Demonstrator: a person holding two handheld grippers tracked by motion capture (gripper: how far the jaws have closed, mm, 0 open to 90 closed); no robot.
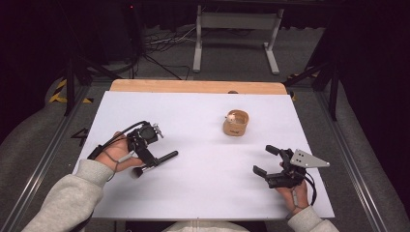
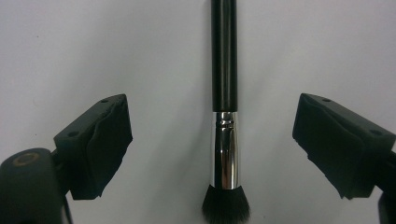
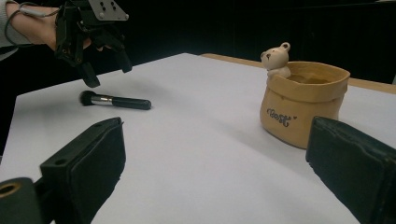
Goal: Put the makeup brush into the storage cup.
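Observation:
A makeup brush [image 2: 223,70] with a black handle, a chrome ferrule and dark bristles lies flat on the white table [image 1: 203,193]. My left gripper [image 2: 211,106] hangs over it, pointing down, open. The ferrule lies between the two pads, and neither pad touches it. In the high view the brush [image 1: 167,156] lies at the left of the table, under the left gripper [image 1: 149,155]. My right gripper [image 1: 262,159] rests low at the right, open and holding nothing. From the right gripper [image 3: 217,128] I see the brush [image 3: 114,101] and the left gripper [image 3: 108,74] above it.
A tan bag-shaped pot [image 1: 236,123] with a small bear figure [image 3: 276,57] on its rim stands right of centre, towards the back. A wooden strip [image 1: 193,86] runs along the table's far edge. Beyond it a metal stand [image 1: 237,21] and cables lie on the floor.

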